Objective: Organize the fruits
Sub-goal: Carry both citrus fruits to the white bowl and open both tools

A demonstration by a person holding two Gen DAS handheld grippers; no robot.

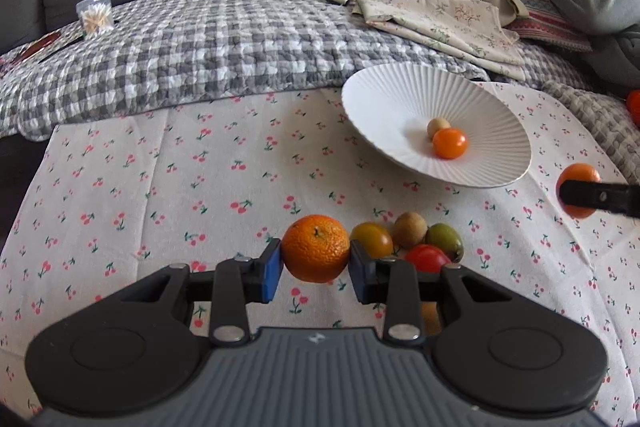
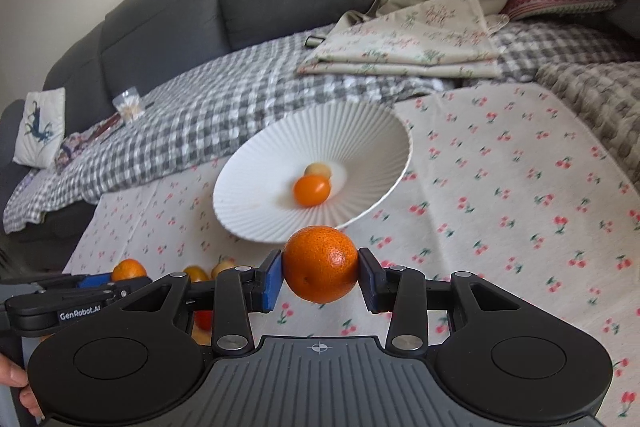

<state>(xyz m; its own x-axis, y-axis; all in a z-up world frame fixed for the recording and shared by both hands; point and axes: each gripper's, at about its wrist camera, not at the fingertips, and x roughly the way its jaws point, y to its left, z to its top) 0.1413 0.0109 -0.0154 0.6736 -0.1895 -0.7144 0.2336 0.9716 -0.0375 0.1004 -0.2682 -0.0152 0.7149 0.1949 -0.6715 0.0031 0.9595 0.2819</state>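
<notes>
1. Step in hand, as judged: both claws carry an orange toward the white ribbed bowl (image 2: 240,219), which holds an orange tomato (image 2: 311,190) and a small tan fruit (image 2: 318,169) at its centre. A good placement lowers each orange into the bowl's sloped wall before the pads part, so it rolls gently inward rather than striking the fruit already there; one claw should go first, since the two would crowd the rim.
2. Left claw (image 1: 316,267): partly spread, blue pads (image 1: 272,269) pinching a pebbled orange (image 1: 316,253) at its sides. Bowl lies ahead and to the right of this claw.
3. Right claw (image 2: 320,277): partly spread, pinching a second orange (image 2: 320,263). Bowl rim sits just ahead, slightly left.
4. Loose fruit: a yellow-orange tomato (image 1: 372,239), a brown kiwi-like fruit (image 1: 410,229), a green fruit (image 1: 444,239) and a red tomato (image 1: 427,258) cluster on the cherry-print cloth (image 1: 160,187), just right of the left claw.
</notes>
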